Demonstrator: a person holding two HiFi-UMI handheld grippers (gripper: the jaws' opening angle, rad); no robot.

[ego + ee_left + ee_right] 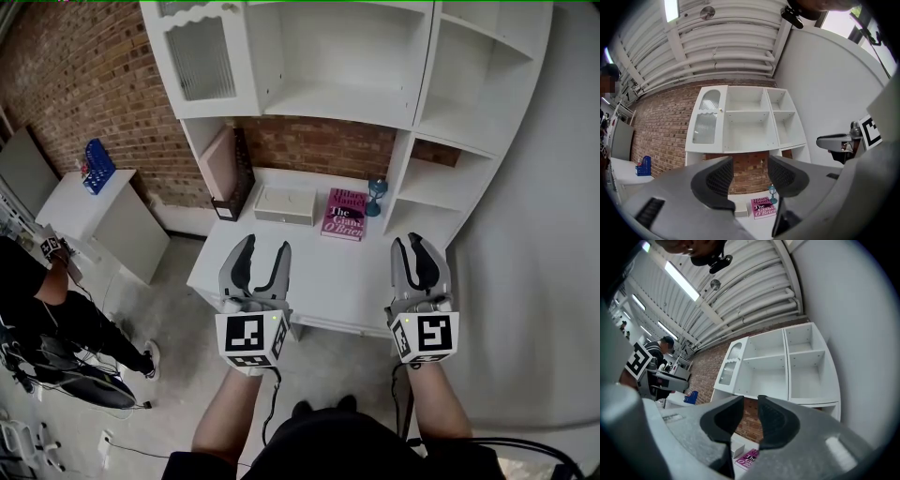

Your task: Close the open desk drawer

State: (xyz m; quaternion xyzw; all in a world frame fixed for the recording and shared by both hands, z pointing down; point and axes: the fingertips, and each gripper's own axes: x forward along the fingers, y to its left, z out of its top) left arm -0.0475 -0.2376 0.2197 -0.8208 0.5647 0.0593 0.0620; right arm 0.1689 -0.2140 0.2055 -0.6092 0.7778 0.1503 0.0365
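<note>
1. The person is holding two grippers out in front of a white desk [319, 281], one in each hand, both hovering near its front edge and not touching it.
2. The left gripper [266, 244] is standing with its jaws wide apart. Nothing is sitting between them; in its own view only the brick wall and shelves are showing through the gap.
3. The right gripper [409, 240] is standing with its jaws much closer together, leaving just a narrow slit. It's gripping nothing either.
4. The drawer: I'm only seeing the desk's front strip [342, 324] running between the two grippers. From this steep angle I can't tell whether a drawer is sticking out there.
5. Four things are sitting on the desk top, all toward the back:
   - one black file holder [239, 178], leaning at the left
   - one white box [285, 203]
   - one pink book [344, 214], lying flat just beside the box
   - one small blue hourglass [376, 197], standing upright by the book's far right corner
6. One white shelf unit [328, 94] is rising above the desk. Its open compartments are bare, and there's one glass door [197, 61] at the upper left.
7. Off to the left, one low white table [94, 211] is carrying one blue rack [98, 167], and one other person [37, 300] is standing near it.
</note>
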